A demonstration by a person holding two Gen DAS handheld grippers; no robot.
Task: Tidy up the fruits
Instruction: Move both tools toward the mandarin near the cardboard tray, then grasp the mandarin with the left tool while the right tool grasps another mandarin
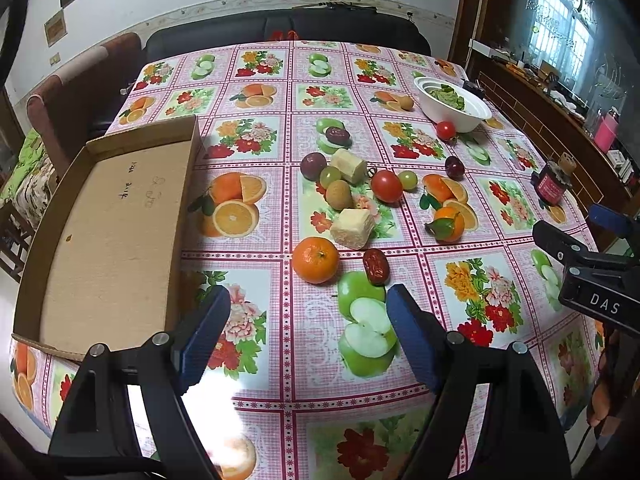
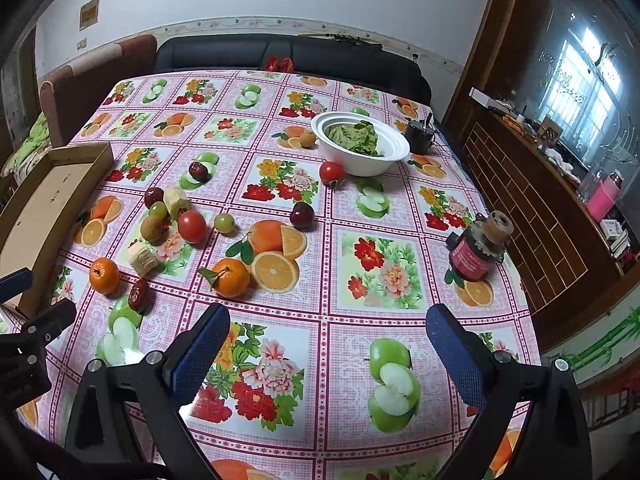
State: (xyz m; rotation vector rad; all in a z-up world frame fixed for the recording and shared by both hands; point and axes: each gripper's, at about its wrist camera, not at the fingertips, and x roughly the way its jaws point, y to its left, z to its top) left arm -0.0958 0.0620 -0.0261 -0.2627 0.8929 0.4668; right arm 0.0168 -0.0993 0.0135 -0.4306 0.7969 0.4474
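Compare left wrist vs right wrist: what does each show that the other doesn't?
Left wrist only: the whole floor of the cardboard tray, empty, with handwriting on it.

Right wrist only: the dark object behind the white bowl, and the table's right edge beyond the red jar.

Both: the fruit cluster, including the bare mandarin, the leafy mandarin and the red date; the bowl holding greens; the tomato beside it. Each view also catches the other gripper at its edge. The left gripper and right gripper are both open, holding nothing.
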